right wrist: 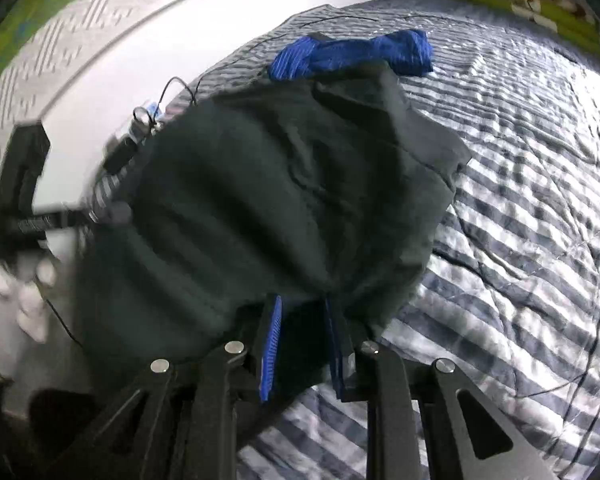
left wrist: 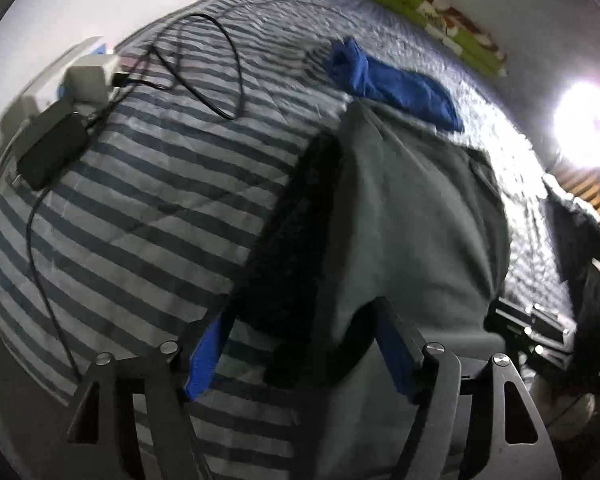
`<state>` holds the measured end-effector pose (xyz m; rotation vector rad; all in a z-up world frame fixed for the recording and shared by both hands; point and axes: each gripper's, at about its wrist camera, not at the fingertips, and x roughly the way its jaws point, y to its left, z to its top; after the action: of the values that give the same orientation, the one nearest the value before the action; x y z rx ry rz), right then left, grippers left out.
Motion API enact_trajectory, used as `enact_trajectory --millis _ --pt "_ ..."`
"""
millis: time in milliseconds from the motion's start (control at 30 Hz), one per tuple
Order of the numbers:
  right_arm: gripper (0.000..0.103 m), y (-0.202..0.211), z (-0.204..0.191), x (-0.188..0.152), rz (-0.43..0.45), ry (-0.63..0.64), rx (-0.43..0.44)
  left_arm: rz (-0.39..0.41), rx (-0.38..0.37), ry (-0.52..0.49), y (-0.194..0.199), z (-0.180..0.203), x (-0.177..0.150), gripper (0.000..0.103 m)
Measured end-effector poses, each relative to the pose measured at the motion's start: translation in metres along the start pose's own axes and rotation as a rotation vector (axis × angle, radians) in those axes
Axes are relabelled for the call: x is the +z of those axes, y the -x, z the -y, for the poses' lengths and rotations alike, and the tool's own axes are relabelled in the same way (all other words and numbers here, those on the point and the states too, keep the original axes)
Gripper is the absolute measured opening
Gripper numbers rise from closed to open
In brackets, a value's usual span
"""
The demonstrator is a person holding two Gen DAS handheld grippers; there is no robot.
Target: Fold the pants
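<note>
grey pants (right wrist: 284, 208) drape over the striped bed (right wrist: 520, 220) at centre frame. right gripper (right wrist: 302, 344) jaws clench their near edge at lower centre. left gripper (left wrist: 300, 356) jaws stand released, cloth hanging between them. blue garment (left wrist: 396, 84) lies beyond.

The pants (right wrist: 284, 208) are a plain dark grey-green, looking paler grey in the left wrist view, and they lie on a quilt (left wrist: 148, 184) striped in dark blue-grey and pale grey. Beyond them a garment (right wrist: 352, 54) is bright royal blue with faint lighter stripes at one end. Both grippers are black with blue pads (right wrist: 271, 344) (ribbed in the right wrist view), and a black cable (left wrist: 220, 68) crosses the quilt.
</note>
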<state>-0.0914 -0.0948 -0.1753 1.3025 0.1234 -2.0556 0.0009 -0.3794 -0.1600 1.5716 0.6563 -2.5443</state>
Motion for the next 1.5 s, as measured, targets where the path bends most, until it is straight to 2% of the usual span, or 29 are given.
enact_trajectory --millis 67,133,200,300,400,567,667,800,867,933,967,1000,1033,1067,1133,1200,1267,1333,1500 --pt "0.023 0.015 0.000 0.001 0.023 -0.001 -0.023 0.038 -0.004 0.004 0.016 -0.008 0.002 0.072" --pt "0.045 0.034 0.008 0.003 0.060 -0.042 -0.011 0.047 -0.047 0.020 0.026 -0.015 0.007 0.074" --pt "0.056 0.044 0.017 0.001 0.082 -0.086 -0.018 0.062 -0.060 0.040 0.032 -0.021 0.016 0.080" --pt "0.057 0.039 0.030 0.000 0.054 -0.137 0.007 0.036 -0.092 0.059 0.025 -0.017 0.033 0.086" --pt "0.058 0.023 0.041 0.006 -0.002 -0.191 0.019 -0.067 -0.146 0.072 -0.002 -0.008 0.047 0.088" --pt "0.058 -0.001 0.057 0.006 -0.063 -0.311 0.138 -0.187 -0.112 0.047 -0.039 0.002 0.057 0.088" --pt "0.060 -0.007 0.054 0.014 -0.067 -0.313 0.169 -0.227 -0.122 0.070 -0.053 -0.001 0.060 0.095" --pt "0.062 -0.017 0.045 0.024 -0.084 -0.310 0.229 -0.195 -0.125 0.067 -0.058 0.005 0.064 0.093" --pt "0.062 -0.020 0.038 0.027 -0.082 -0.291 0.235 -0.168 -0.131 0.054 -0.059 0.011 0.063 0.082" --pt "0.062 -0.023 0.032 0.030 -0.084 -0.274 0.244 -0.154 -0.118 0.041 -0.059 0.014 0.062 0.078" --pt "0.060 -0.025 0.030 0.031 -0.084 -0.272 0.249 -0.148 -0.126 0.042 -0.059 0.015 0.062 0.074" --pt "0.054 -0.025 0.028 0.032 -0.085 -0.273 0.251 -0.143 -0.133 0.048 -0.058 0.015 0.062 0.069" --pt "0.038 -0.027 0.027 0.032 -0.089 -0.277 0.251 -0.134 -0.133 0.051 -0.057 0.016 0.062 0.064" --pt "0.031 -0.030 0.027 0.033 -0.096 -0.283 0.251 -0.120 -0.131 0.056 -0.053 0.016 0.061 0.060" --pt "0.019 -0.035 0.028 0.033 -0.096 -0.312 0.257 -0.095 -0.126 0.071 -0.049 0.018 0.060 0.053" --pt "0.012 -0.033 0.024 0.034 -0.081 -0.314 0.263 -0.071 -0.116 0.075 -0.042 0.020 0.059 0.044" --pt "0.009 -0.026 0.015 0.036 -0.060 -0.280 0.231 -0.040 -0.107 0.074 -0.035 0.026 0.058 0.033" --pt "0.007 -0.016 0.005 0.038 -0.039 -0.238 0.197 -0.023 -0.111 0.087 -0.030 0.029 0.058 0.026" --pt "0.006 0.018 -0.013 0.045 0.026 -0.147 0.157 0.010 -0.141 0.090 -0.010 0.030 0.055 0.021"
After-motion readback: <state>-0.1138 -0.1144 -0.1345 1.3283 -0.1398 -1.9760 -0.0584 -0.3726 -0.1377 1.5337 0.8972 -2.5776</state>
